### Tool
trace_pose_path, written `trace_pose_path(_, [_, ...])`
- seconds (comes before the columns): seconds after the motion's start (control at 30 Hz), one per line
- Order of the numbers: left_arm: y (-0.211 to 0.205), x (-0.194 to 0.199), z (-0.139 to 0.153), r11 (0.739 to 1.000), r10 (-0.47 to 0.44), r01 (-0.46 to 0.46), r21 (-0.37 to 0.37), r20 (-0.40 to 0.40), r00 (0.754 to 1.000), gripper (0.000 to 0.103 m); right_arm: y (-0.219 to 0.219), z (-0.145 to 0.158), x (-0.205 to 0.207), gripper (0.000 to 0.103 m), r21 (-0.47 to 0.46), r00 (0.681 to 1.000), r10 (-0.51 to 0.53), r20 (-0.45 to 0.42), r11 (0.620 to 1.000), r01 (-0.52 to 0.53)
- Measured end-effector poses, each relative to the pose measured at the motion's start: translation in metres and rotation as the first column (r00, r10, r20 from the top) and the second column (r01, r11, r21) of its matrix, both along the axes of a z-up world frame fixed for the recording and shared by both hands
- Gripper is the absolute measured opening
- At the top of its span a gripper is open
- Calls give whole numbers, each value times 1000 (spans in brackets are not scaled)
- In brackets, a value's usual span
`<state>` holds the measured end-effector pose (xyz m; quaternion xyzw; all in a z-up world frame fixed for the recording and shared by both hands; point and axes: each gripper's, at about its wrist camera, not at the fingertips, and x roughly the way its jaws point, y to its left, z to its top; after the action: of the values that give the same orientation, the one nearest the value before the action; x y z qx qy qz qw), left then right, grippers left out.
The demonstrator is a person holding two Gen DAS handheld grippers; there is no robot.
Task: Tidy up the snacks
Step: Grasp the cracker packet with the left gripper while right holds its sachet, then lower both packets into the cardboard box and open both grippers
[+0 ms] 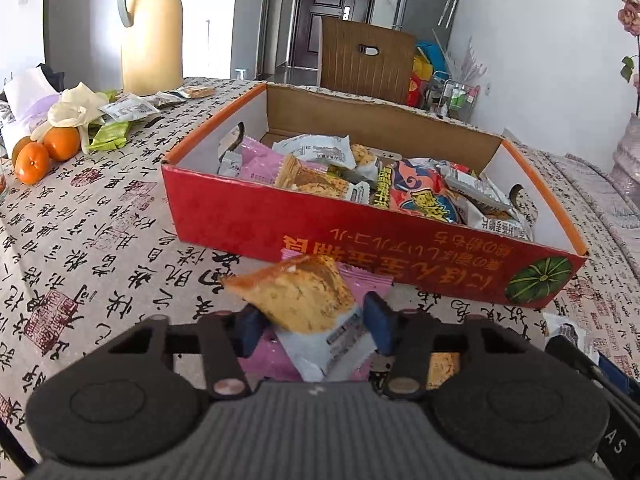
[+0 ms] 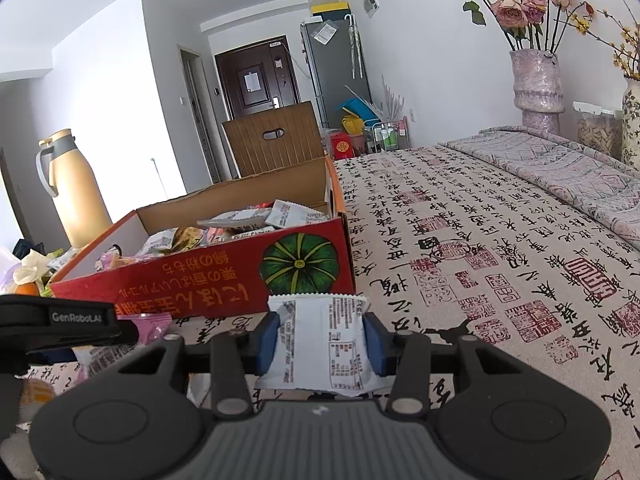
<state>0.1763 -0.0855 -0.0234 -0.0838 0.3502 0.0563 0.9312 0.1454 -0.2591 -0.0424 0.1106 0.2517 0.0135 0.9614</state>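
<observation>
A cracker packet (image 1: pixel 298 300) is pinched between the blue pads (image 1: pixel 250 330) of the left gripper (image 1: pixel 314 326), tilted, its clear end showing the golden cracker and its white printed end pointing back toward the camera. Beneath it a pink packet (image 1: pixel 370 286) is seen lying on the surface (image 1: pixel 100 248), just in front of the red box (image 1: pixel 360 236). The box is open at the top and is heaped with wrapped snacks (image 1: pixel 416 194); a green pumpkin is printed on its near corner.

On the other side, a white packet (image 2: pixel 320 344) is held upright by the right gripper (image 2: pixel 322 338), the jaws pressed against both its edges, its zigzag top edge level with the foot of the same box (image 2: pixel 224 276). Part of the left gripper is caught at the left edge of this view.

Farther left on the patterned cloth, oranges (image 1: pixel 44 152), a green packet (image 1: pixel 110 136) and more loose packets (image 1: pixel 132 110) are left lying near a tall cream flask (image 1: pixel 150 28).
</observation>
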Motion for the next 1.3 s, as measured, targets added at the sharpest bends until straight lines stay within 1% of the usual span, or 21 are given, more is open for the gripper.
trace_pose_path(0.2, [3, -3, 1, 1000, -22, 22, -7, 11, 1000, 44, 0, 0, 0, 44, 1, 1000, 0, 1, 1000, 0])
trace_pose_path(0.53, [10, -13, 8, 999, -37, 38, -18, 41, 998, 43, 0, 0, -1, 44, 2, 1000, -1, 4, 1000, 1])
trace_pose_path(0.8, [19, -28, 19, 997, -70, 73, -31, 93, 993, 43, 1, 1, -3, 44, -7, 1000, -2, 14, 1000, 3])
trace_pose_path(1.03, [28, -37, 29, 994, -101, 106, -28, 137, 985, 43, 9, 4, -8, 44, -47, 999, -2, 37, 999, 4])
trace_pose_path(1.3, [39, -37, 41, 991, -127, 133, -19, 185, 975, 42, 18, 21, -10, 44, -70, 997, 7, 72, 998, -2])
